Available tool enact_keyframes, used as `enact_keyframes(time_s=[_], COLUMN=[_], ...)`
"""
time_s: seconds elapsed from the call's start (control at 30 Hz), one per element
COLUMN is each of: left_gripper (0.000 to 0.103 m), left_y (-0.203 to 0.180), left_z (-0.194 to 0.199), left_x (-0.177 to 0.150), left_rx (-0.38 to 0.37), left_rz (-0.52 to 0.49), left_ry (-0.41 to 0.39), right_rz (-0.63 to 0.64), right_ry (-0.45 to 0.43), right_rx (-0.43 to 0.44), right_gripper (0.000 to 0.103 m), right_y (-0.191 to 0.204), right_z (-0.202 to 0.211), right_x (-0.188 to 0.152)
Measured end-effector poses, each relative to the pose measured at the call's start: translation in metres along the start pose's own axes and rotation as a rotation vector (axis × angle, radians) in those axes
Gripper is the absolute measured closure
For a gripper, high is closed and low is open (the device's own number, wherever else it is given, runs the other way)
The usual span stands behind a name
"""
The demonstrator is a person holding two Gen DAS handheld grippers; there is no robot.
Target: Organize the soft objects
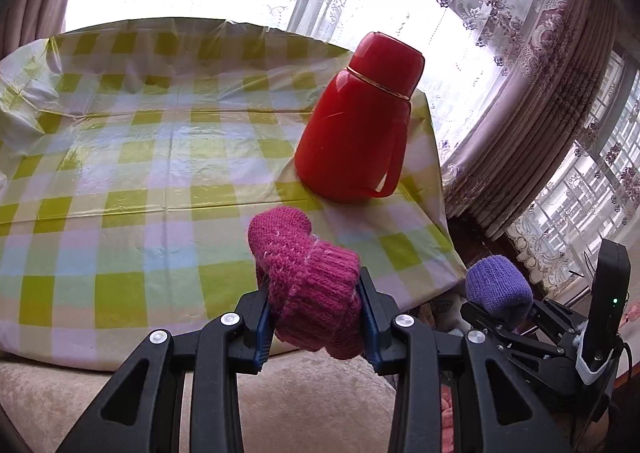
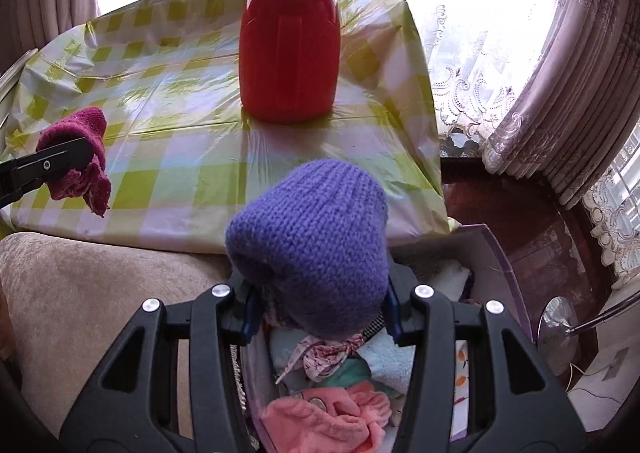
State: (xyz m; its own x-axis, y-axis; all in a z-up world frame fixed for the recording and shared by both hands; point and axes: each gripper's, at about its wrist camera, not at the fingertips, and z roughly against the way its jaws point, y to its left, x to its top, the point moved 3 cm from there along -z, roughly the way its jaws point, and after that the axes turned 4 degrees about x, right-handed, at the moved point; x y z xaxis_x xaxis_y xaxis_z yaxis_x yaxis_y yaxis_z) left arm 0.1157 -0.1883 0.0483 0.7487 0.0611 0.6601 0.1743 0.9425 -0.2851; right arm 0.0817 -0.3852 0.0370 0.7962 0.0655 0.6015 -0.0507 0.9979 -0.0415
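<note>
My left hand-held gripper [image 1: 316,313] pinches a magenta knit glove [image 1: 308,285], my right hand-held gripper [image 2: 320,317] a purple knit hat [image 2: 312,249]; next, setting both on the desk [image 1: 120,181].

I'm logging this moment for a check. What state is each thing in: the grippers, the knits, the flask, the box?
Left gripper: shut on the pink knit.
Pink knit: held off the table, bunched.
Right gripper: shut on the purple knit.
Purple knit: held above the box.
Red flask: upright on the table, cap on.
Box: open, holding soft items.
Table: covered by a checked cloth.
</note>
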Motion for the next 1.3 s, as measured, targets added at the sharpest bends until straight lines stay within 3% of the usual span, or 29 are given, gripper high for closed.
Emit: enact_keyframes(time_s=[0.43, 0.47, 0.53, 0.6, 0.77, 1.1, 1.3], left_gripper=[0.061, 0.059, 0.042, 0.030, 0.030, 0.020, 0.019], left_y=[-0.105, -0.112, -0.121, -0.124, -0.119, -0.107, -0.105], left_z=[-0.001, -0.003, -0.011, -0.019, -0.025, -0.020, -0.024], left_x=[-0.033, -0.034, -0.037, -0.040, -0.050, -0.099, -0.101], left_rx=[-0.152, -0.164, -0.193, -0.198, -0.192, -0.110, -0.104], left_rz=[-0.173, -0.185, -0.191, -0.179, -0.150, -0.131, -0.141], left_ry=[0.065, 0.068, 0.095, 0.123, 0.181, 0.331, 0.352], right_rz=[-0.214, -0.222, -0.238, -0.253, -0.272, -0.308, -0.279], right_ry=[-0.008, -0.012, -0.010, -0.006, -0.015, 0.070, 0.070], right_rx=[-0.104, -0.110, -0.114, -0.106, -0.099, -0.078, -0.087], right_gripper=[0.050, 0.049, 0.044, 0.040, 0.024, 0.023, 0.023], right_y=[-0.108, -0.112, -0.117, -0.119, -0.118, -0.085, -0.079], right_z=[0.043, 0.045, 0.046, 0.046, 0.052, 0.055, 0.053], right_x=[-0.050, -0.053, -0.057, -0.060, -0.068, -0.112, -0.109])
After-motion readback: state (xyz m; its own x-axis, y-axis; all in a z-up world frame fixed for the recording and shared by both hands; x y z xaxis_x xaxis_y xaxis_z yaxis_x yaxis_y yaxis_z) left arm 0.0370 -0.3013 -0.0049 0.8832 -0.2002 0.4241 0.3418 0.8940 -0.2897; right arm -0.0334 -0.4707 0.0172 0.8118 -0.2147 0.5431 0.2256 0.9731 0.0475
